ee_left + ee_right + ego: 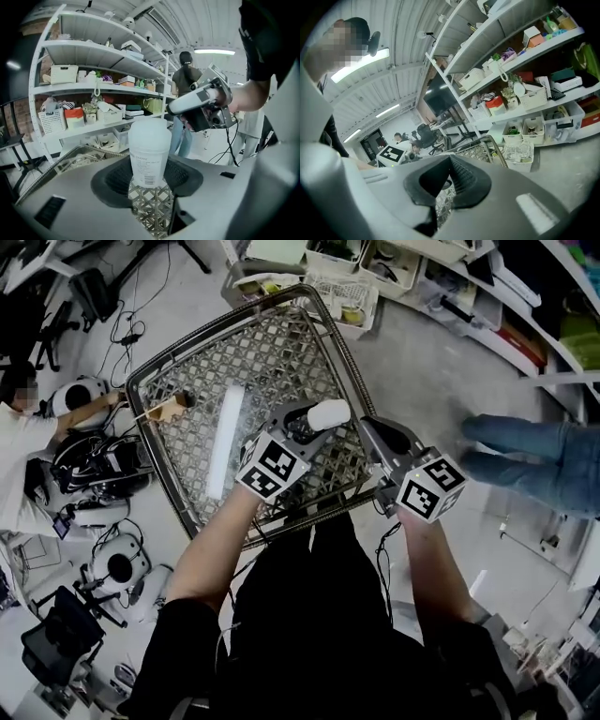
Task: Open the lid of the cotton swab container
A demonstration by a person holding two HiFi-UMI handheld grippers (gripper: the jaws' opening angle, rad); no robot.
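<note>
The wire-lattice tray [272,352] lies below both grippers. The left gripper [149,180] is clamped on the cotton swab container [148,152], which stands upright between its pads, over the lattice. This hold appears intended to steady the body and leave the top accessible. The lid [149,127] is seated, above the pads. The right gripper [449,164], beside the left gripper, is closed and empty, probably staged to work the lid.
</note>
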